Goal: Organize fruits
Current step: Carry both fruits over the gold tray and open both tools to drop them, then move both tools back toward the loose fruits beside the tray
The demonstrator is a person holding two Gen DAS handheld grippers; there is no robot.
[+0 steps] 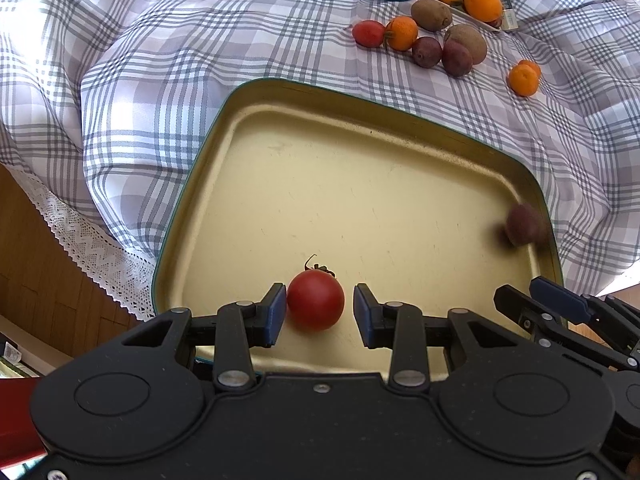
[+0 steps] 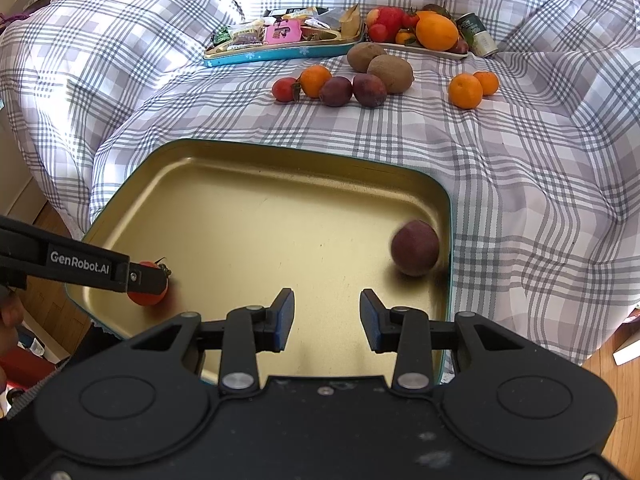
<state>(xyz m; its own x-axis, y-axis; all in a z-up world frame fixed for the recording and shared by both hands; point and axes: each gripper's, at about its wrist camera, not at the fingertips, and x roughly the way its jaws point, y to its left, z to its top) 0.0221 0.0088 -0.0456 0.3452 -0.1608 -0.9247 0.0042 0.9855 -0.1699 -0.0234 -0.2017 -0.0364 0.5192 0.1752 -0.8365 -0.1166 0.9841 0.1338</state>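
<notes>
A gold tin tray [image 1: 320,184] lies on the checked cloth. A red tomato [image 1: 315,300] rests on its near part between the fingers of my left gripper [image 1: 320,314], which is open; the left pad is at the tomato's side, the right pad stands apart. A dark purple fruit [image 2: 415,248] lies blurred by the tray's right wall [image 2: 447,240]. My right gripper [image 2: 327,320] is open and empty over the tray's near edge. The left gripper's finger [image 2: 80,266] partly hides the tomato [image 2: 148,296] in the right wrist view.
Loose fruit lies beyond the tray: a tomato [image 2: 285,89], tangerines [image 2: 465,91], purple fruits [image 2: 369,90], kiwis [image 2: 390,73]. A plate of fruit [image 2: 420,32], a snack tin [image 2: 280,38] and a can [image 2: 478,38] stand behind. The cloth drops off at the left over wooden floor [image 1: 52,288].
</notes>
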